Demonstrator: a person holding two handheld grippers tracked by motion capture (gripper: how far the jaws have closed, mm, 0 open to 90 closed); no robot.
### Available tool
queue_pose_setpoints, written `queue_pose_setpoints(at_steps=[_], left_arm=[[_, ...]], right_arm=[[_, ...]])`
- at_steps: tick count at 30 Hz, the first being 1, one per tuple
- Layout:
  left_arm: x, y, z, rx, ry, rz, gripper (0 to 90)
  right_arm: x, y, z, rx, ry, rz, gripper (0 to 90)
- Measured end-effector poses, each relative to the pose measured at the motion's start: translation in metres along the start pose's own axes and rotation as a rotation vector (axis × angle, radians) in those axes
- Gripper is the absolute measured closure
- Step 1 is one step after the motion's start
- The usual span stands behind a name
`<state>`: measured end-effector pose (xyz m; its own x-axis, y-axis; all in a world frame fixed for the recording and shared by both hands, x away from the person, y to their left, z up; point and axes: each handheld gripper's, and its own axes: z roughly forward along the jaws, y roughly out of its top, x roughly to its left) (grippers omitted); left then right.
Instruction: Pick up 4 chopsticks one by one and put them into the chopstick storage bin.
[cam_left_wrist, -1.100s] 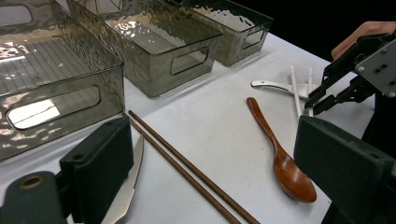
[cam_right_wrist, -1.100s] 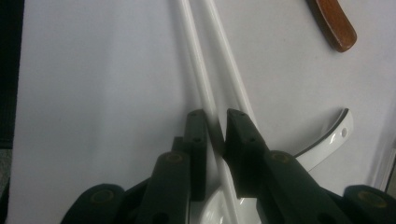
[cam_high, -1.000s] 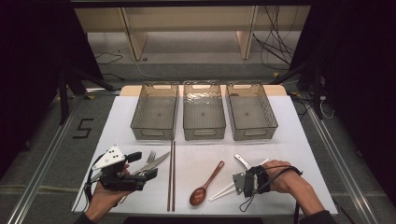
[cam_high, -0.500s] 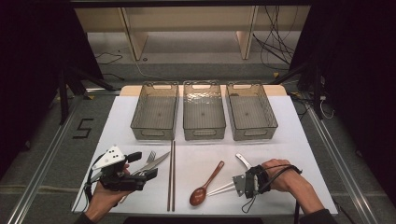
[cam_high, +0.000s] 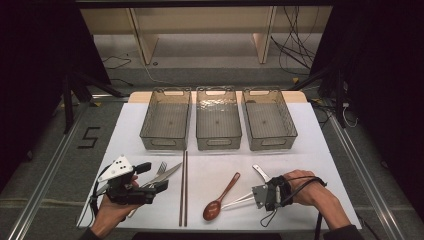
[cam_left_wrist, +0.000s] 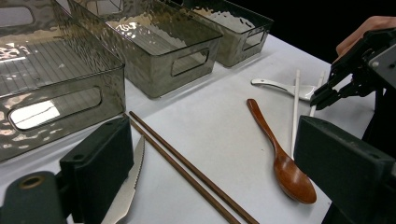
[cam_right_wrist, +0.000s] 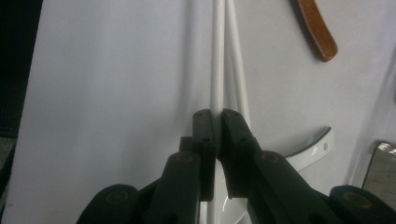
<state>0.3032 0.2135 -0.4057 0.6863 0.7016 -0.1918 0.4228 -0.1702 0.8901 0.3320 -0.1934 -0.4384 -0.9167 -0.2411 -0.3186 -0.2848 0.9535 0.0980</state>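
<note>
A white worktop (cam_high: 220, 165) is seen from above, with three clear grey plastic bins (cam_high: 218, 118) standing side by side along its far half. Nearer the person, cutlery lies spread across the sheet. At the right, the right hand-held gripper (cam_high: 254, 195) rests low on the worktop, and its jaws have just been closing; in the right gripper view they are pinched together on a pair of white chopsticks (cam_right_wrist: 218, 60), which run straight away from the tips across the white surface. In the high view these white chopsticks (cam_high: 235, 201) lie between that gripper and the bowl of a brown wooden spoon (cam_high: 220, 198), which lies just to their left with its handle angled toward the bins. A white spoon (cam_high: 261, 172) lies just beyond the gripper. At the left, the left hand-held gripper (cam_high: 159, 185) sits on the worktop with its jaws wide apart and nothing between the pads; a metal knife (cam_left_wrist: 125, 191) and a fork (cam_high: 161, 168) lie beside it. A pair of dark brown chopsticks (cam_high: 183, 188) lies straight between the two sides.
</note>
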Motion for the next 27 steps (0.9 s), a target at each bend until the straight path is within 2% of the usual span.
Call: queue_pose_setpoints(at_steps=[2,4,9,13,17,20,21,26,27], left_arm=[[0.000,0.000,0.000,0.000,0.001,0.000,11.2],[0.000,0.000,0.000,-0.001,0.001,0.000,11.3],[0.000,0.000,0.000,0.004,-0.001,0.001,11.2],[-0.001,0.001,0.003,0.032,-0.015,0.007,11.2],[-0.006,0.006,0.010,0.065,-0.038,0.027,11.3],[-0.013,0.010,0.020,0.108,-0.060,0.063,11.3],[-0.016,0.012,0.024,0.125,-0.064,0.087,11.4],[-0.035,0.021,0.045,0.196,-0.119,0.173,15.5],[-0.038,0.022,0.050,0.210,-0.138,0.175,15.5]], right_arm=[[-0.002,-0.001,-0.004,-0.016,-0.011,0.014,85.5],[-0.004,-0.003,-0.007,-0.041,-0.024,0.047,85.5],[-0.007,-0.001,-0.011,-0.064,-0.044,0.084,85.5],[-0.008,0.004,-0.014,-0.062,-0.057,0.091,85.5],[-0.011,0.012,-0.019,-0.084,-0.067,0.115,85.4],[-0.014,0.019,-0.022,-0.100,-0.063,0.132,85.4],[-0.014,0.022,-0.022,-0.104,-0.061,0.136,85.5],[-0.016,0.034,-0.022,-0.105,-0.039,0.151,85.4],[-0.016,0.036,-0.022,-0.101,-0.034,0.149,85.4]])
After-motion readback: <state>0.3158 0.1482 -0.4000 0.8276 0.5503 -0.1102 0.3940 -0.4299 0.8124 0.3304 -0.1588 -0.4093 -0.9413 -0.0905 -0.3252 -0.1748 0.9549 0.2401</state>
